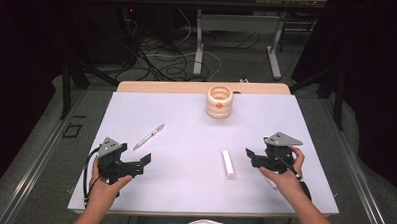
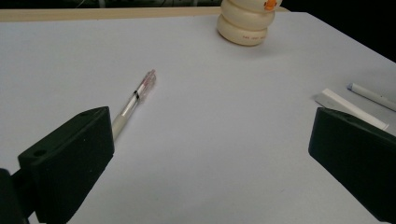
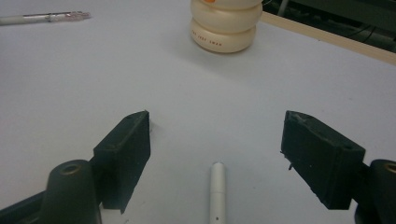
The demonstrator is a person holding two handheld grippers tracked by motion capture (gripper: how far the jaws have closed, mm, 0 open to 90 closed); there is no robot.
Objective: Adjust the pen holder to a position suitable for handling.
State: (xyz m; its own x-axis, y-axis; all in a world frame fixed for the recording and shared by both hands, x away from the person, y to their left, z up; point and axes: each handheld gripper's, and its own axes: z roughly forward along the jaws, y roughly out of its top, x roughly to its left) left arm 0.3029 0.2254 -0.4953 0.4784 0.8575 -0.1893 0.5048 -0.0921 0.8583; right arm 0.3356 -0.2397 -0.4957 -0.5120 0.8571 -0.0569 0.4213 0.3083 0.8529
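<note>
The right gripper [image 1: 250, 156] sits low over the table [image 1: 185, 156], which has a pale lilac-white top. Its two black jaws are spread apart and hold nothing. A thin white plastic pen [image 3: 217, 193] lies flat on the table right between the jaws, close in near the gripper body. The jaws do not touch it. The pen tip points away from the gripper, toward a cream-coloured round holder made of stacked rings [image 3: 225, 25]. That holder stands far ahead of the jaws and has a small orange spot on it.

The left gripper [image 1: 140, 162] also rests low, and its jaws are spread wide with nothing between them. Just ahead of its left jaw lies a see-through plastic pen with a pink end [image 2: 135, 98]. It points away and a little to the right. A flat white stick [image 2: 355, 108] lies near its right jaw, with the thin white pen just past it.
</note>
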